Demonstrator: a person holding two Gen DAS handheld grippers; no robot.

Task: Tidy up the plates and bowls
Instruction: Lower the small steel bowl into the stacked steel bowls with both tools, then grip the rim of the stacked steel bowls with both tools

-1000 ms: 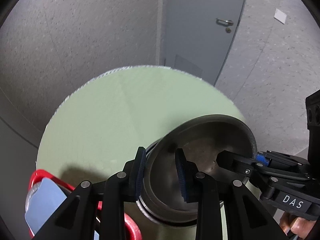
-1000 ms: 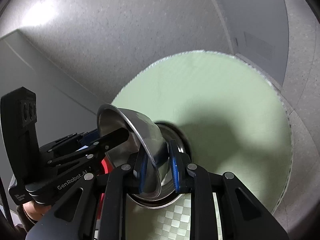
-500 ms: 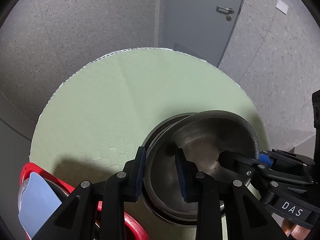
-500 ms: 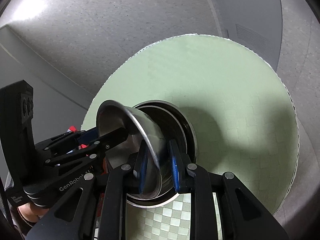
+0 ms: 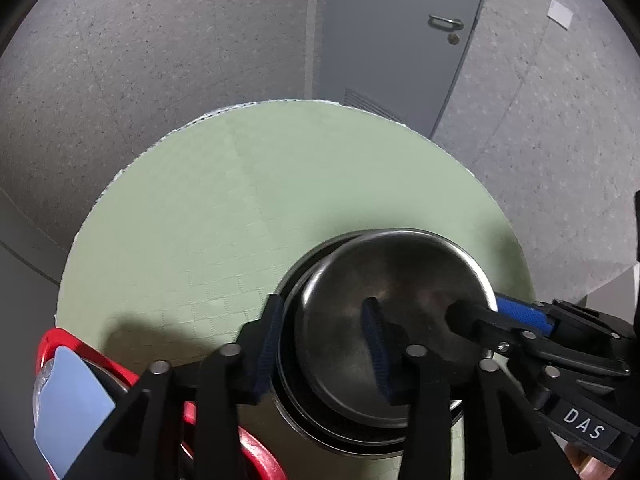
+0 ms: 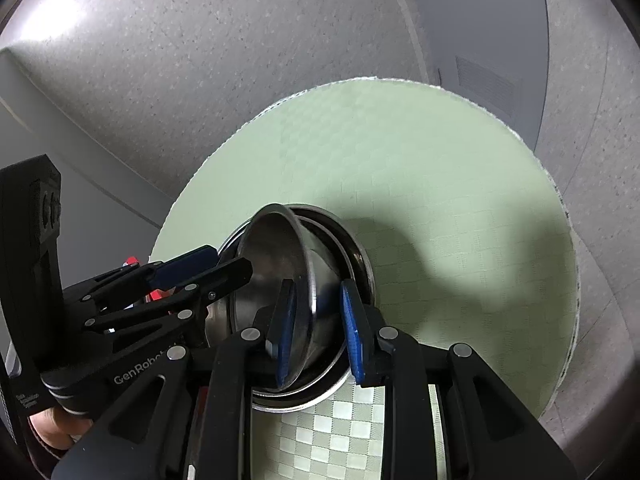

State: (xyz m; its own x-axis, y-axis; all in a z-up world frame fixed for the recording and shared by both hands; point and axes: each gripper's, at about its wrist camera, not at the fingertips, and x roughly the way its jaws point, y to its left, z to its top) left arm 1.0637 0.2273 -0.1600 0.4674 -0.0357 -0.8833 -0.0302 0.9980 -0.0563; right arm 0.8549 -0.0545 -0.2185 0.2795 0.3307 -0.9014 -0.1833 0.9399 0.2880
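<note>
a steel bowl [image 5: 392, 320] is held tilted, half nested in the bowl stack [image 6: 360, 264] on the green table [image 5: 240, 208]. its rim is straddled by both the left gripper [image 5: 324, 344] and the right gripper [image 6: 316, 320], jaws narrow; whether either grips it cannot be told. seating and release are judged left; a red dish [image 5: 256, 452] waits beside.

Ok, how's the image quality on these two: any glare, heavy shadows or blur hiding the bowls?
Left wrist view: sharp, strong fisheye bending, dark corner vignette; the top bowl has a dim interior with faint reflections, and a shadow falls on the green mat. Right wrist view: bright glare patch on the wall at upper left, broad shadows across the mat right of the bowls, rims still readable.
</note>
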